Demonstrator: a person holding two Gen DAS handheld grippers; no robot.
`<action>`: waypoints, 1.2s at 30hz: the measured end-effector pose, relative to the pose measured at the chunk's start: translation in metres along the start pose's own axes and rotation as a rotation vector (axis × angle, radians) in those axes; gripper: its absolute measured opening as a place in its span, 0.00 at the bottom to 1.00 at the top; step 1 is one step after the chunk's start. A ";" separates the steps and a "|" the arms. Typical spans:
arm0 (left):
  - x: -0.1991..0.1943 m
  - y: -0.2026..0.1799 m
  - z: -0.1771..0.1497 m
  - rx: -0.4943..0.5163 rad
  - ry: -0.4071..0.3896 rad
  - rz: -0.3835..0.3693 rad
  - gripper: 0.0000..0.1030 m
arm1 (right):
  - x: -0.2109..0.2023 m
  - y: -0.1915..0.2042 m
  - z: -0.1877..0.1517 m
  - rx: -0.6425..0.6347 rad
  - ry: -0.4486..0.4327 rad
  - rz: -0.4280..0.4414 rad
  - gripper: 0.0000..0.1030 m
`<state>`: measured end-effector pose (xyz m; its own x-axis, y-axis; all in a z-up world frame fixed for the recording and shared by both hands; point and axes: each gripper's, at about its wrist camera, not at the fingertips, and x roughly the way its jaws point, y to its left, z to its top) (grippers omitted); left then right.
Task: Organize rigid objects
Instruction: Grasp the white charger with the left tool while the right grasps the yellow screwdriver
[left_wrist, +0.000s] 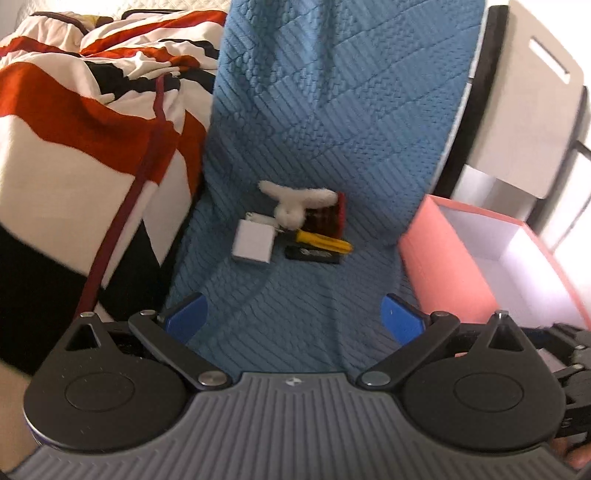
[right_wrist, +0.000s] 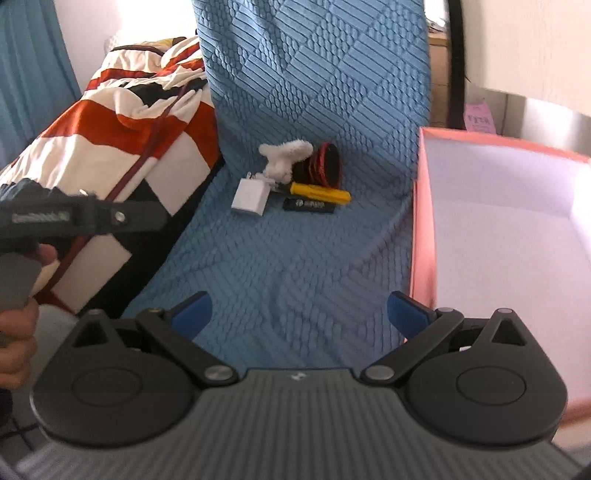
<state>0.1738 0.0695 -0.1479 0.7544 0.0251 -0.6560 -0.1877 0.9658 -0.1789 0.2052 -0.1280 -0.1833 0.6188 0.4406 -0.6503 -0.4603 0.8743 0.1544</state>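
A small pile lies on the blue quilted cover (left_wrist: 295, 295): a white charger block (left_wrist: 253, 245), a yellow-handled tool (left_wrist: 325, 240), a flat black stick (left_wrist: 313, 254), a dark red-rimmed round item (left_wrist: 328, 216) and a white fluffy toy (left_wrist: 293, 206). The same charger (right_wrist: 250, 199), yellow tool (right_wrist: 321, 192), black stick (right_wrist: 309, 205) and white toy (right_wrist: 282, 158) show in the right wrist view. My left gripper (left_wrist: 293, 319) is open and empty, well short of the pile. My right gripper (right_wrist: 299, 312) is open and empty, also short of it.
An open pink box (left_wrist: 436, 266) with a white inside stands to the right of the pile, also large in the right wrist view (right_wrist: 419, 229). A red, white and black blanket (left_wrist: 92, 147) is heaped on the left. The left gripper's body (right_wrist: 74, 218) shows at the right view's left edge.
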 end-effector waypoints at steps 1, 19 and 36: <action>0.007 0.003 0.002 0.001 0.001 0.005 0.99 | 0.005 0.000 0.005 -0.007 -0.004 0.005 1.00; 0.131 0.053 0.035 -0.039 0.043 0.042 0.99 | 0.118 0.004 0.056 -0.133 0.010 0.033 0.66; 0.223 0.052 0.052 -0.073 0.185 0.002 0.88 | 0.205 -0.040 0.086 -0.155 0.075 0.008 0.41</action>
<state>0.3652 0.1387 -0.2657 0.6266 -0.0278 -0.7789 -0.2387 0.9445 -0.2257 0.4055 -0.0554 -0.2592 0.5683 0.4257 -0.7042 -0.5612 0.8263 0.0467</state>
